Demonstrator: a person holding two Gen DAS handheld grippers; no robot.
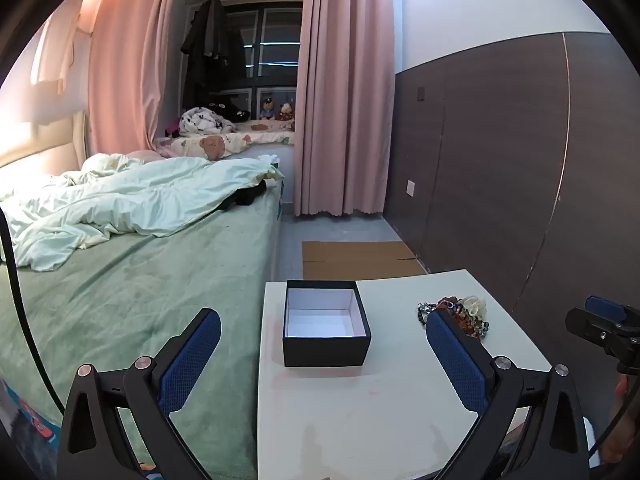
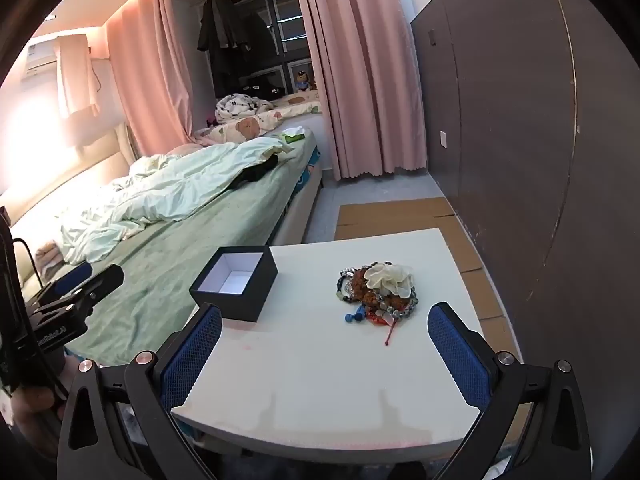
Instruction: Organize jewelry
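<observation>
Left gripper point(image 1: 323, 354): jaws wide apart, nothing between the blue pads point(image 1: 190, 360). It hangs over the near edge of the white table point(image 1: 360, 408), aimed at the black box point(image 1: 326, 320).

Right gripper point(image 2: 325, 346): jaws also wide apart, holding nothing, positioned over the table's near edge w/ the jewelry pile point(image 2: 378, 292) ahead, between the fingers' line of sight.

Box: open-topped, black outside, white lining, interior bare in both views. Sits at the table's far-left area, next to the bed point(image 1: 132, 280).

Jewelry pile: on the table's right half, well apart from the box. Location is the tabletop, not the box.

View differences:
- Left wrist cam: pile is partly hidden behind the right-hand finger; only beads and a cream flower piece point(image 1: 474, 306) show. Box interior is seen nearly square-on. Right gripper appears at frame's right edge.
- Right wrist cam: pile fully visible – cream flower on top, dark bead strands, reddish-brown cluster, blue beads, a thin red pin point(image 2: 392, 332) sticking out toward the camera. Left gripper appears at far left, over the bed edge.
- Cardboard point(image 2: 396, 218) on the floor beyond the table: both views.
</observation>
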